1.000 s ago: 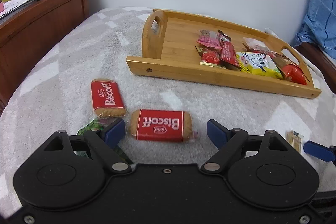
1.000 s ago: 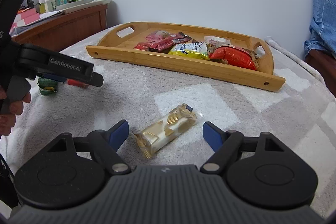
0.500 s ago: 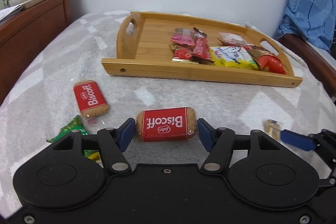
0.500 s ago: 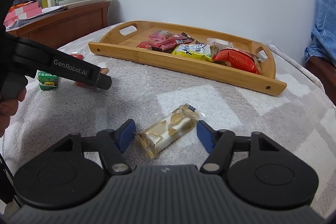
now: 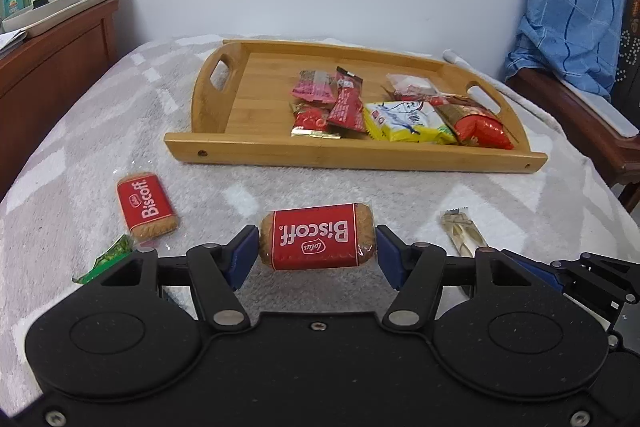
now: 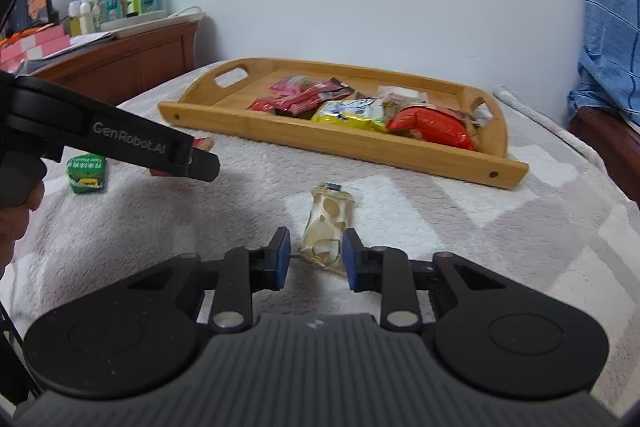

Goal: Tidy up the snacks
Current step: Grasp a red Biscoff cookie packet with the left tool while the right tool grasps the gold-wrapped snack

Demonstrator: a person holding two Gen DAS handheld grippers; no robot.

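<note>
My left gripper (image 5: 316, 253) is shut on a red Biscoff pack (image 5: 316, 241), clamped end to end and held a little above the blanket. A second Biscoff pack (image 5: 146, 207) and a green packet (image 5: 108, 259) lie to its left. My right gripper (image 6: 315, 259) is closing on a gold-and-white snack bar (image 6: 328, 219) that lies lengthwise between its jaws, with the pads against the bar's near end. The bar (image 5: 464, 233) rests on the blanket. The wooden tray (image 5: 352, 155) stands farther back and holds several snack packets.
A grey-and-white blanket (image 6: 500, 227) covers the bed. A wooden dresser (image 5: 52, 43) with bottles stands at the left. Blue cloth (image 5: 572, 7) hangs over wooden furniture at the right. One finger of the left gripper (image 6: 160, 147) crosses the right wrist view, near the green packet (image 6: 86, 173).
The left jaws shut on the Biscoff pack and lifted it off the blanket. The right jaws narrowed from wide open onto the snack bar, which turned from slanted to lengthwise.
</note>
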